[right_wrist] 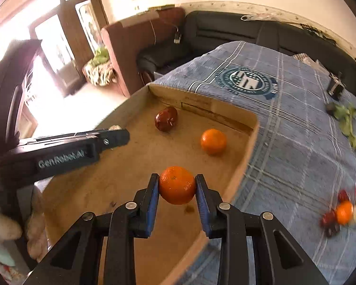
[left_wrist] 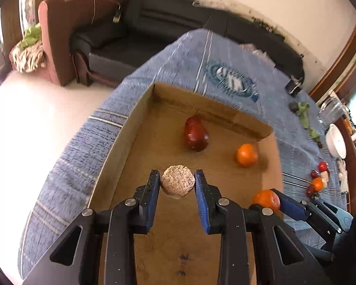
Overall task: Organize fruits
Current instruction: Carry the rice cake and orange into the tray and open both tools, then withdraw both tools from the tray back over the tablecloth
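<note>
Left wrist view: left tool (left_wrist: 177,178) clamped on a rough, pale tan round fruit (left_wrist: 177,183), held above the cardboard tray (left_wrist: 121,142), lower centre of frame. On tray floor: dark red apple (left_wrist: 196,134) centre, loose orange (left_wrist: 246,154) to its right, apart from it. Lower right: right tool (left_wrist: 269,201) seen side-on, gripping a second orange (left_wrist: 267,200) at the tray's right edge. Far right edge, shown only in this view: white bowl (left_wrist: 335,141) and cluttered items behind it, too blurred to tell. Small fruit pile (left_wrist: 318,180) below the bowl, on the blue plaid cloth (left_wrist: 201,54).

Right wrist view: right tool (right_wrist: 177,178) closed on the second orange (right_wrist: 177,185), centre frame, over the tray (right_wrist: 246,152). Shows orange's stem dimple, not visible from left cam. Apple (right_wrist: 166,118) and loose orange (right_wrist: 213,141) upper centre on tray floor. Left tool (right_wrist: 117,131) enters from left, side-on, lettered "GenRobot.AI"; its fruit (right_wrist: 114,127) only a sliver at the tip. Upper left, this view only: bright doorway and windows. Fruit pile (right_wrist: 344,210) lower right, blurred. Cloth (right_wrist: 284,142) with round blue crest (right_wrist: 246,80) upper right. Dark sofa (right_wrist: 225,30) behind in both views.
</note>
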`<state>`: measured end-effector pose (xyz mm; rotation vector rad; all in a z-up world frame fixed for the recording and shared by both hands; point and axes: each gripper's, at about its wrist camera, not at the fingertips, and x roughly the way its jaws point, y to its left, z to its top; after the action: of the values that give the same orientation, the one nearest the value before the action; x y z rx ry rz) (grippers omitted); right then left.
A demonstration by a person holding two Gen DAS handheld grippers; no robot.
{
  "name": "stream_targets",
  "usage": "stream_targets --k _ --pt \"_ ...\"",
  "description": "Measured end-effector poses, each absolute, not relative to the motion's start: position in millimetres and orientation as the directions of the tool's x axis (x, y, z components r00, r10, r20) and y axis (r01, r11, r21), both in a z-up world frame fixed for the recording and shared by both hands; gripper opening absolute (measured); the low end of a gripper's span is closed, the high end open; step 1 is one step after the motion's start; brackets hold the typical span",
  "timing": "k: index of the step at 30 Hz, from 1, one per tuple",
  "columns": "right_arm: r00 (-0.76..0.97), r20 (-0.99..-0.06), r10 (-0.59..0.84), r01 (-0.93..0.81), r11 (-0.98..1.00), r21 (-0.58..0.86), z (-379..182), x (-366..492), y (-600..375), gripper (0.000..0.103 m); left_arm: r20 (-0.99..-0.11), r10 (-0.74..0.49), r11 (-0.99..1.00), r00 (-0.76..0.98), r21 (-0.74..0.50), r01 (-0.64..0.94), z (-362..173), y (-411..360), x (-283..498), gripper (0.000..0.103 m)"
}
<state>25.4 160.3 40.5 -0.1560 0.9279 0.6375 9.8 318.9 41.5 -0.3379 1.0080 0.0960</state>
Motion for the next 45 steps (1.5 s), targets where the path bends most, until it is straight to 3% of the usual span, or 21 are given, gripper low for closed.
stream_targets --k 9,15,20,23,25,27,33,45 --pt "0.408 -0.817 0.408 -0.580 0.807 0.113 20 42 176 0.034 -0.864 -0.086 0.941 0.496 -0.234 -0.245 24 317 27 0.029" --pt "0.415 -0.809 0.416 -0.586 0.802 0.112 19 40 178 0.036 -0.847 -0.098 0.928 0.522 -0.267 -0.259 31 320 20 0.040" --pt "0.467 -0.760 0.452 -0.575 0.808 0.127 38 24 159 0.059 -0.801 -0.060 0.914 0.596 -0.283 -0.289 60 321 -9 0.041" --pt "0.501 -0.727 0.469 -0.549 0.822 0.152 51 5 134 0.059 -0.763 0.007 0.917 0.646 -0.253 -0.309 82 310 -32 0.059" --pt "0.533 -0.695 0.483 -0.516 0.836 0.185 58 -12 111 0.061 -0.728 0.071 0.927 0.682 -0.205 -0.314 98 294 -50 0.079" --pt "0.565 -0.667 0.486 -0.472 0.853 0.222 61 -26 86 0.072 -0.681 0.113 0.935 0.723 -0.173 -0.309 111 272 -69 0.088" --pt "0.614 -0.639 0.464 -0.301 0.886 0.354 56 -56 12 0.076 -0.633 0.050 0.955 0.773 -0.195 -0.222 126 216 -103 0.089" --pt "0.704 -0.588 0.398 -0.199 0.906 0.374 69 -89 -60 0.078 -0.607 0.080 0.990 0.791 -0.046 -0.136 136 137 -128 0.089"
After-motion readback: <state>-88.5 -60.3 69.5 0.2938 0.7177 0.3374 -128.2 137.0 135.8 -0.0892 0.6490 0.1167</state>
